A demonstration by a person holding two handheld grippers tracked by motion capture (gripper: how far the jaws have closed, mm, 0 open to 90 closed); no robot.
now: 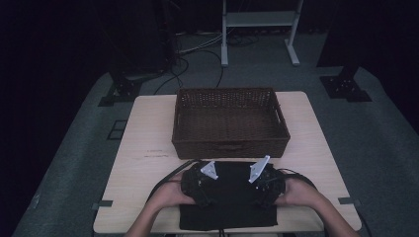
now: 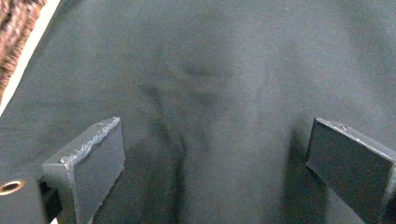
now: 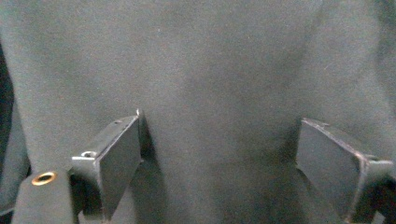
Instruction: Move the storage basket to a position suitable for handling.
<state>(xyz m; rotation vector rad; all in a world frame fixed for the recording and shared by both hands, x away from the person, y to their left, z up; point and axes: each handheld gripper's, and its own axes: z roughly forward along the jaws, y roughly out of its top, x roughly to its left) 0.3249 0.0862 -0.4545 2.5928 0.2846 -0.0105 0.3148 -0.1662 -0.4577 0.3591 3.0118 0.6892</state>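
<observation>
So far little looks done. In the high view a dark cloth (image 1: pixel 228 197) lies flat at the bottom centre of the frame, on the near edge of the table (image 1: pixel 143 133), and the basket (image 1: pixel 230 122) above it in the middle of the frame stands with nothing in it. The left gripper (image 1: pixel 203 185) sits on the cloth's left part and the right gripper (image 1: pixel 263 183) on its right part, each held by a hand coming in from the bottom edge.

In the left gripper view the jaws stand wide apart at the lower left and lower right, with cloth (image 2: pixel 210 93) between them and nothing pinched; a strip of basket weave (image 2: pixel 16 28) and table shows at the upper left corner. In the right gripper view the jaws are likewise apart over cloth (image 3: pixel 210 70), which bears a few soft creases.

Judging by this, the work is at its start: both grippers are placed on the cloth but have not gripped it. Closing on the fabric, lifting it and carrying it up to the basket are all left, if the basket is where it goes.
</observation>
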